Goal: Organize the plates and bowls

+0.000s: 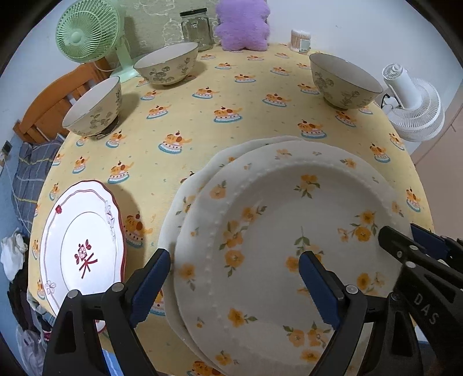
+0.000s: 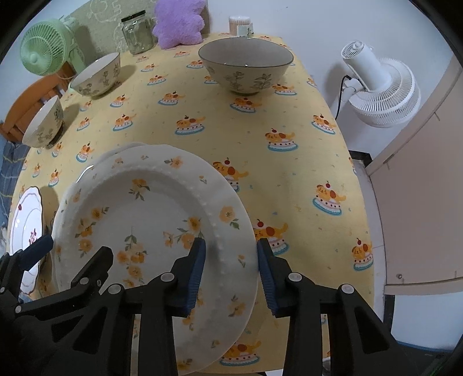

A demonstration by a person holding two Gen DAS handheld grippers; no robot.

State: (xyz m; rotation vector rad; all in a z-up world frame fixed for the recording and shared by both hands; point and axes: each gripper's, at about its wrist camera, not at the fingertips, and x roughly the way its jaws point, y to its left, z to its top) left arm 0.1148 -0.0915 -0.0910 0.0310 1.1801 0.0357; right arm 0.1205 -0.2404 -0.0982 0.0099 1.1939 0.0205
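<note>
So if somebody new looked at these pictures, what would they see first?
Probably the big white plate with yellow flowers, lying on another one just like it at the near edge of the table. The right gripper straddles its right rim and the left gripper straddles its left rim. After that, the yellow tablecloth covered in cartoon puppies on cakes, and the fluffy purple cushion at the far end.

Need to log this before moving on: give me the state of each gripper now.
Left gripper: open, straddling the left rim of the white yellow-flowered ceramic plate.
Right gripper: open around that plate's right rim, pads not visibly pressing.
</note>
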